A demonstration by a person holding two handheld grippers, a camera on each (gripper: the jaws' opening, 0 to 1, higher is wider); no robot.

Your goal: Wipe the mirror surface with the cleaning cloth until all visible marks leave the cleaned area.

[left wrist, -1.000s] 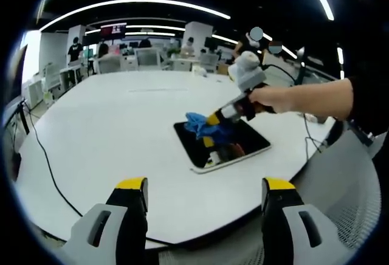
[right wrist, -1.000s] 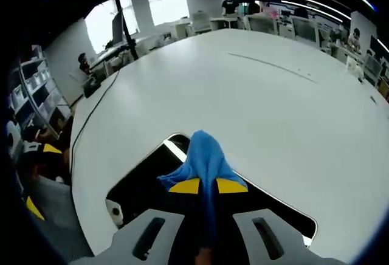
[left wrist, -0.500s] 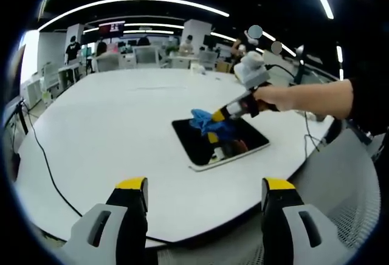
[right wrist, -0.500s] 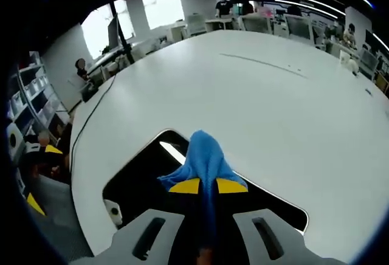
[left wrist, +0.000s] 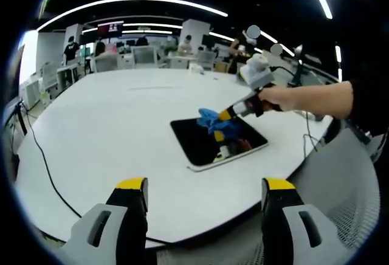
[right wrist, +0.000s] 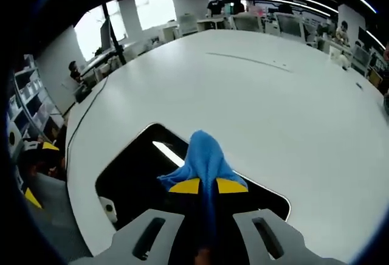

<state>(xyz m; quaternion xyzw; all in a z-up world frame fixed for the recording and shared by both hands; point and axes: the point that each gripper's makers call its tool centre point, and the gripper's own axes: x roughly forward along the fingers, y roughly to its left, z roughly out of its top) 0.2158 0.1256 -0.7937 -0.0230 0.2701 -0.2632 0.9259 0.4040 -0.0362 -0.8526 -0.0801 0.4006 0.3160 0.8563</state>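
A rectangular mirror (left wrist: pixel 200 144) with a white rim lies flat on the white table (left wrist: pixel 109 125), reflecting the dark ceiling. My right gripper (left wrist: pixel 226 115) is shut on a blue cleaning cloth (left wrist: pixel 211 119) and presses it onto the mirror's far right part. In the right gripper view the blue cloth (right wrist: pixel 202 155) sticks out between the yellow-tipped fingers of the right gripper (right wrist: pixel 207 186), over the mirror (right wrist: pixel 134 171). My left gripper (left wrist: pixel 205 186) stays open above the table's near edge, well short of the mirror.
A black cable (left wrist: pixel 45 161) runs along the table's left side. A person's sleeve and hand (left wrist: pixel 304 98) reach in from the right. A mesh chair (left wrist: pixel 340 186) stands at the near right. Desks and people fill the far office.
My right gripper has slid the cloth across the mirror toward its far right side. The left gripper has stayed where it was.
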